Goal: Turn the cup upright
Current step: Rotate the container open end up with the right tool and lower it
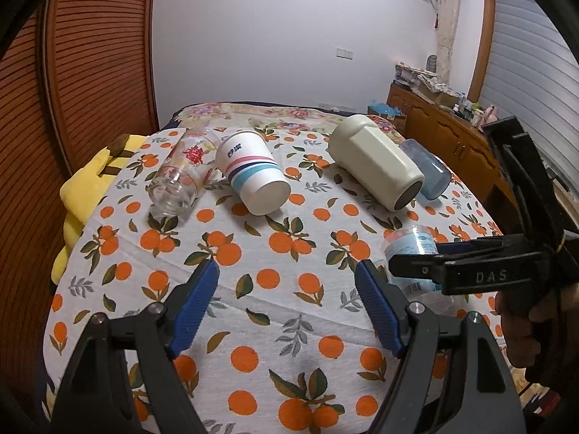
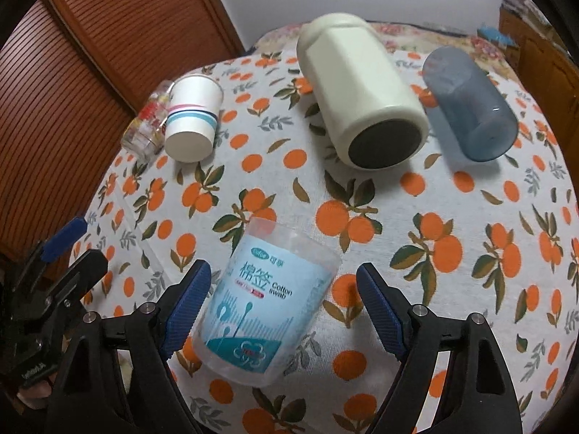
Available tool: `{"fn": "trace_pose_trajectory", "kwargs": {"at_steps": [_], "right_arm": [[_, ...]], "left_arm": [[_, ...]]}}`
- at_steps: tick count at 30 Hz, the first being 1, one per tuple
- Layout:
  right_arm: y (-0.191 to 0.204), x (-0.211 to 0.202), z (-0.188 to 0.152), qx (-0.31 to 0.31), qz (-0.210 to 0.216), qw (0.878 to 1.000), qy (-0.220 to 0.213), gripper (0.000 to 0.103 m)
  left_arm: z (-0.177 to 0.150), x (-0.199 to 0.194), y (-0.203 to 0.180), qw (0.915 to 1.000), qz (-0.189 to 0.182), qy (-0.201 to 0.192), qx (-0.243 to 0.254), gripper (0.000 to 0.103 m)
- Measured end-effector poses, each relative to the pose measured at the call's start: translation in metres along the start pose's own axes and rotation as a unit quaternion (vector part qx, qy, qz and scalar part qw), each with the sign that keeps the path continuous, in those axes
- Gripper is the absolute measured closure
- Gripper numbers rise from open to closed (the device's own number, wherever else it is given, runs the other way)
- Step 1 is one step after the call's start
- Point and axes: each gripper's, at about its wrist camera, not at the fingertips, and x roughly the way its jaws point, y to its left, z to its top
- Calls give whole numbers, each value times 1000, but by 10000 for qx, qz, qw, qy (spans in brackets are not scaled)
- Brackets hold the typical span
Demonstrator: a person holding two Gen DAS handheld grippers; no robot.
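Your right claw point(image 2: 284, 311) stands wide open with its blue pads either side of the clear cotton swab cup point(image 2: 269, 311), touching neither wall that you can see. That cup lies on its side on the orange-print cloth point(image 2: 452, 253) covering the desk, its base toward the camera and its mouth pointing away. Your left claw point(image 1: 287, 311) is also spread wide and grips nothing; only bare cloth shows between its pads. From the left wrist view the right claw comes in from the right with the cotton swab cup point(image 1: 410, 249) partly hidden behind it. Further back lie four more vessels, all on their sides: a glass point(image 1: 182, 177) touching a striped paper cup point(image 1: 253, 177), and well apart from them a cream bottle point(image 1: 374, 166) just beside a blue tumbler point(image 1: 429, 173)
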Motion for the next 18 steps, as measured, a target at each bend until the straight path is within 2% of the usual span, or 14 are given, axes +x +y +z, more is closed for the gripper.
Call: {"fn": "trace_pose_trajectory", "kwargs": {"at_steps": [5, 13, 16, 18], "right_arm": [[-3, 8, 4, 85, 102, 9994, 308, 19], [2, 17, 11, -7, 96, 9986, 525, 24], [1, 20, 15, 15, 183, 9982, 577, 33], [1, 20, 16, -10, 221, 9984, 525, 35]], "left_arm": [[0, 0, 0, 10000, 2, -3, 6, 25], [0, 0, -3, 10000, -5, 39, 54, 25], [-1, -1, -3, 10000, -4, 39, 52, 25], [-1, -1, -3, 10000, 4, 47, 35, 25]]}}
